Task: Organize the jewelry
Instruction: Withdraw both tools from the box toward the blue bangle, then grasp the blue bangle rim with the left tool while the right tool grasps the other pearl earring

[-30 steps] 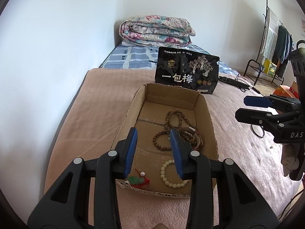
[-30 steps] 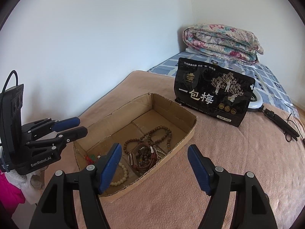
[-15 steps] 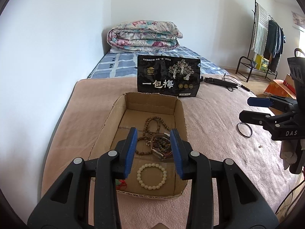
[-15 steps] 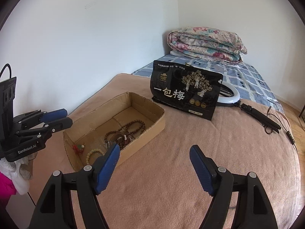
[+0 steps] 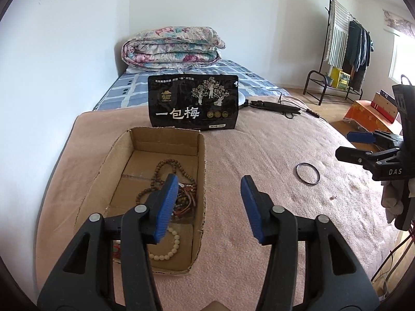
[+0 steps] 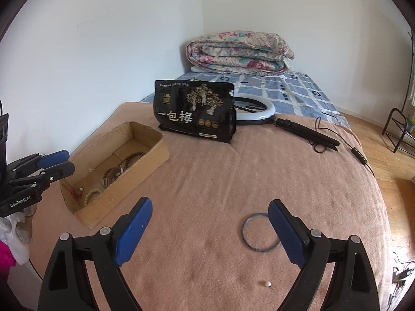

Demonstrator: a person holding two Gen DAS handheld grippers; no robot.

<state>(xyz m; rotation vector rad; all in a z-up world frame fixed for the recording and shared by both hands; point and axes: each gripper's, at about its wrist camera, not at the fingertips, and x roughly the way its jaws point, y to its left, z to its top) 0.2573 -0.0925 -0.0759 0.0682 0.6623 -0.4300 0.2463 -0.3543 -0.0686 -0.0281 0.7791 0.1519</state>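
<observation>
A cardboard box point(image 5: 201, 171) on the pink blanket holds brown bead strands point(image 5: 166, 165), a white bead bracelet point(image 5: 170, 250) and a red-green charm point(image 5: 118, 248). My left gripper point(image 5: 210, 207) hovers over the box's right wall, its jaws opening with nothing between them. A thin dark bangle point(image 6: 259, 232) lies flat on the blanket just inside the right finger of my right gripper point(image 6: 210, 230). That gripper's jaws are wide and still opening, and they hold nothing. A small pearl piece point(image 6: 267, 283) lies nearer the camera. The left wrist view shows the bangle point(image 5: 308, 173) and the right gripper point(image 5: 345, 143).
A black snack bag point(image 5: 193, 106) stands behind the box. A ring light point(image 6: 255, 110) with its black handle and cable lies behind the bag. A folded floral quilt point(image 5: 172, 45) sits at the head of the bed. A clothes rack point(image 5: 345, 51) stands on the floor to the right.
Both grippers have swung right, away from the box. The bangle and pearl piece have come into the right wrist view. Both pairs of jaws stand wider than before.
</observation>
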